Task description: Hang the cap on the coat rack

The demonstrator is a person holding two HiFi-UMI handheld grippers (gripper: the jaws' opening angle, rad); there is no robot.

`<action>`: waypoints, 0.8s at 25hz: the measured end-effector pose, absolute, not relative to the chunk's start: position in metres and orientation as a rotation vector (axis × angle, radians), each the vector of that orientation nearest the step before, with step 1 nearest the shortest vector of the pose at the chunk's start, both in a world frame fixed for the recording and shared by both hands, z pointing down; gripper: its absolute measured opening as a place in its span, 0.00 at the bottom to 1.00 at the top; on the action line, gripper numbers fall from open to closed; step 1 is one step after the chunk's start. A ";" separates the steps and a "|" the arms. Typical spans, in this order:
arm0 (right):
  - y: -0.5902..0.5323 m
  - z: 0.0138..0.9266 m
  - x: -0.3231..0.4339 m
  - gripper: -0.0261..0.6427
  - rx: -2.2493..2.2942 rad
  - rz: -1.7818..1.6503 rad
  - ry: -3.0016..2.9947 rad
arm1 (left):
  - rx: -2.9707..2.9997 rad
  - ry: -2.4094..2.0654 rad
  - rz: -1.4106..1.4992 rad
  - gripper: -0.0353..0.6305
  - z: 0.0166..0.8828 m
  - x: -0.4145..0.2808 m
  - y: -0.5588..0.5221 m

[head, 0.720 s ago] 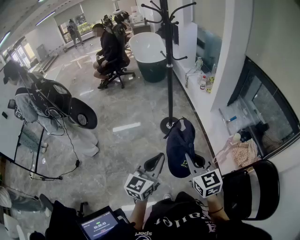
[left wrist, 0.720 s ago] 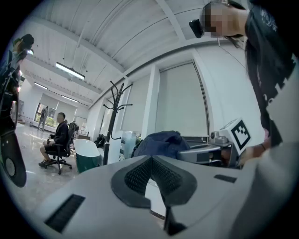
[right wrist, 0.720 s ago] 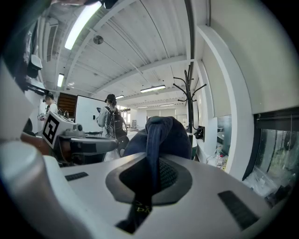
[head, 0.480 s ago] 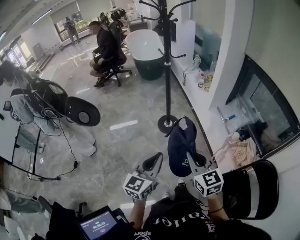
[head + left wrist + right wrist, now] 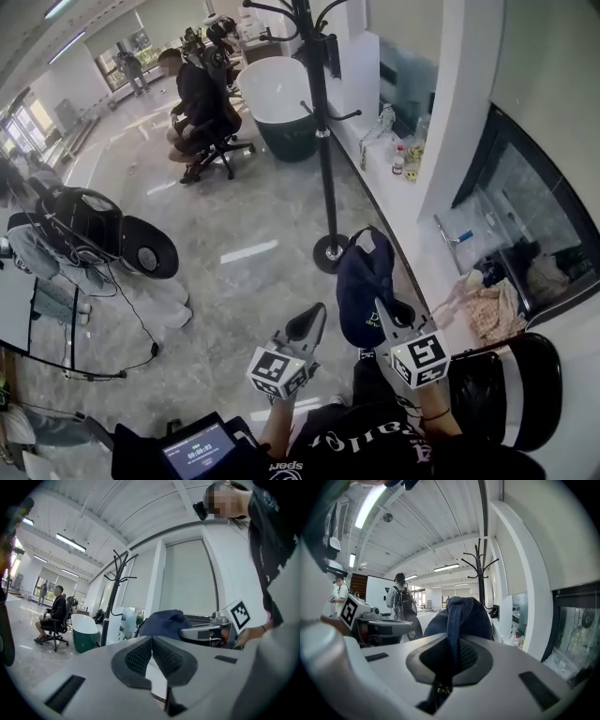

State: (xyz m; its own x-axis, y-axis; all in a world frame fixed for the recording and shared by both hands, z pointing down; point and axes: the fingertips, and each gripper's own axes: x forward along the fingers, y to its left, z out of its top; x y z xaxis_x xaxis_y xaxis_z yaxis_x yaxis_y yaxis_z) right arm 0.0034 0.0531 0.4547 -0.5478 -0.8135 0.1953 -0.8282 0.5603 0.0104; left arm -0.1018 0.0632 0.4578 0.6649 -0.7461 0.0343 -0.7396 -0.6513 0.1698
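A dark navy cap (image 5: pixel 362 281) hangs from my right gripper (image 5: pixel 382 314), which is shut on its fabric; in the right gripper view the cap (image 5: pixel 459 618) rises from between the pads. My left gripper (image 5: pixel 309 328) is shut with nothing in it, its pads together in the left gripper view (image 5: pixel 152 656), where the cap (image 5: pixel 161 623) shows just beyond to the right. The black coat rack (image 5: pixel 319 112) stands ahead on the marble floor, its round base (image 5: pixel 330 253) just past the cap. Its hooks (image 5: pixel 479 562) show in the right gripper view, and the coat rack (image 5: pixel 112 597) is also in the left gripper view.
A white and green bathtub (image 5: pixel 281 108) stands behind the rack. A person sits on an office chair (image 5: pixel 202 108) at the back left. A black round-topped machine (image 5: pixel 103 230) with cables is at left. A white ledge with bottles (image 5: pixel 403 155) runs along the right wall. A black chair (image 5: pixel 511 389) is at my right.
The view has drawn nearer to the rack, whose base now sits closer to the cap. Both grippers keep their hold and spacing.
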 end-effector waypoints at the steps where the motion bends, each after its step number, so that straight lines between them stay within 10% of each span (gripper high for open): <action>1: 0.040 0.454 0.007 0.07 1.388 0.121 -2.617 | 2.708 -1.223 -0.060 0.06 0.457 -0.099 0.050; 20: -0.190 0.440 0.090 0.07 1.256 0.045 -2.719 | 2.679 -1.336 -0.045 0.06 0.446 -0.009 -0.164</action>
